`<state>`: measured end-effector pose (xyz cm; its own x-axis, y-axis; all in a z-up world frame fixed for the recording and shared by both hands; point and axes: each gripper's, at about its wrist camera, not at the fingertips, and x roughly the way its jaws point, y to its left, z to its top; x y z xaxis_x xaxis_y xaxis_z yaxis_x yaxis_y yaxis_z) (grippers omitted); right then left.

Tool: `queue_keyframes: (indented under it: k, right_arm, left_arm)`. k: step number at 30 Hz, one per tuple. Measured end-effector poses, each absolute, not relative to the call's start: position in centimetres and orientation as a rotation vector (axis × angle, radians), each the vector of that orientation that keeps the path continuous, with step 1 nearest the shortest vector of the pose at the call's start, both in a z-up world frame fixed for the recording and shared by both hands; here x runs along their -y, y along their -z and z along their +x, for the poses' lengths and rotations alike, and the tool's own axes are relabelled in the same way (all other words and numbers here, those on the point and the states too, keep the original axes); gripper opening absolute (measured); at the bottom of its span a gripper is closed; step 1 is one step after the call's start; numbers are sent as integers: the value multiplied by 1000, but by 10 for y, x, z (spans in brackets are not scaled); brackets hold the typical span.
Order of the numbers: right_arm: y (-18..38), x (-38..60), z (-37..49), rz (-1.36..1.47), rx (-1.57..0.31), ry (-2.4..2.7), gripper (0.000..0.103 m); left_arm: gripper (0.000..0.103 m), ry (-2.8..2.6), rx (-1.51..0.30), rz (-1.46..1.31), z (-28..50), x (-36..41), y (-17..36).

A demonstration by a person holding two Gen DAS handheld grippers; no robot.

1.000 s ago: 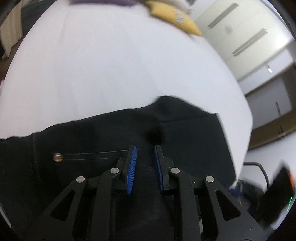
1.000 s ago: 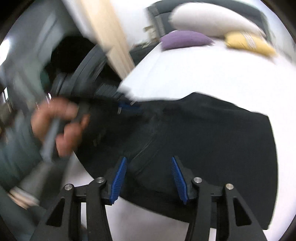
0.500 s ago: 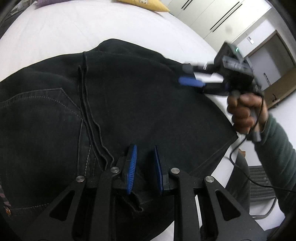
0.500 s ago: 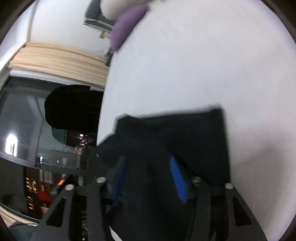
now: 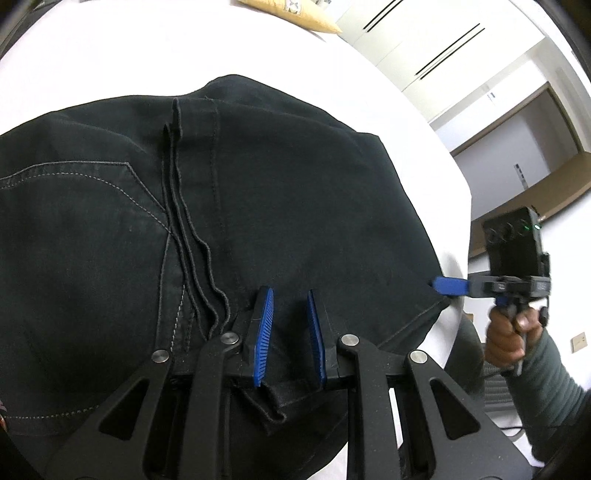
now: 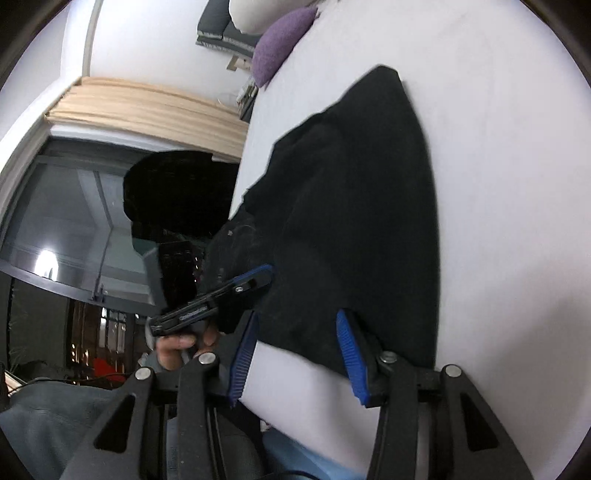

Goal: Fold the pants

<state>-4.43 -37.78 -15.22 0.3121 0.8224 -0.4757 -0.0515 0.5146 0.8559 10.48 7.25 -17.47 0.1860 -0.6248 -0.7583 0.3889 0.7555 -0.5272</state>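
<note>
Black jeans [image 5: 258, 206] lie folded on a white bed [image 5: 110, 62], with a back pocket and seams showing. My left gripper [image 5: 290, 314] rests over the near edge of the jeans, its blue pads slightly apart with fabric between and under them. My right gripper [image 6: 295, 343] is open at the near edge of the jeans [image 6: 354, 206]; it also shows in the left wrist view [image 5: 448, 286] at the right edge of the cloth. The left gripper shows in the right wrist view [image 6: 236, 288], low on the cloth.
A yellow pillow [image 5: 291, 14] and a purple pillow [image 6: 280, 44] lie at the head of the bed. A wooden headboard edge [image 6: 147, 107] and a dark window [image 6: 74, 221] are to the left. White wardrobe doors [image 5: 443, 44] stand behind.
The jeans were swung over and laid flat on the bed. My right gripper moved from the far side of the cloth down to its near right edge. My left gripper stays on the near edge.
</note>
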Motion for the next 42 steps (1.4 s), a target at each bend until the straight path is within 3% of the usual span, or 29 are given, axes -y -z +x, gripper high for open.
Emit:
queue_keyframes:
  k: [3, 4, 5, 6, 8, 12, 13, 14, 15, 16, 17, 23, 33, 35, 39, 41, 42]
  right_arm:
    - [145, 385, -57, 937, -978, -683, 54]
    - [149, 383, -57, 977, -958, -661, 64]
    - [158, 381, -56, 1011, -966, -629, 66]
    - [169, 378, -55, 1020, -989, -602, 63]
    - [172, 372, -54, 919, -1032, -527, 34]
    - [146, 373, -63, 984, -954, -562, 42]
    - [136, 368, -66, 990, -918, -599, 49]
    - [126, 361, -69, 998, -883, -645, 57]
    - [121, 357, -70, 998, -868, -669, 58]
    - [114, 348, -69, 996, -853, -704, 59]
    - [112, 342, -68, 996, -849, -727, 59]
    - [113, 296, -40, 1040, -843, -835, 59]
    - [108, 240, -22, 1040, -865, -926, 59]
    - [109, 239, -22, 1052, -869, -924, 59]
    - [110, 249, -24, 1075, -866, -912, 59]
    - [108, 250, -22, 1070, -865, -906, 59]
    - [106, 249, -19, 1059, -868, -902, 59]
  left_arm:
    - [19, 704, -1167, -245, 90, -61, 168]
    - [19, 694, -1160, -245, 87, -64, 164]
    - [19, 682, -1152, -245, 82, -69, 159]
    - [19, 677, -1145, -246, 80, -72, 155]
    - [19, 650, -1120, -258, 70, -87, 140]
    - [21, 583, -1038, -345, 44, -143, 109]
    - [33, 542, -1011, -381, 32, -166, 102]
    - [66, 511, -989, -409, 23, -184, 97]
    - [81, 455, -952, -448, 10, -208, 93]
    - [95, 390, -901, -494, -5, -232, 88]
    - [96, 345, -861, -535, -16, -252, 86]
    - [96, 144, -795, -859, -47, -355, 110]
    - [93, 204, -824, -1105, -22, -375, 169]
    - [75, 209, -818, -1175, -18, -376, 182]
    - [51, 214, -819, -1224, -14, -371, 193]
    - [32, 224, -832, -1254, -13, -368, 198]
    - [31, 228, -839, -1285, -12, -369, 202]
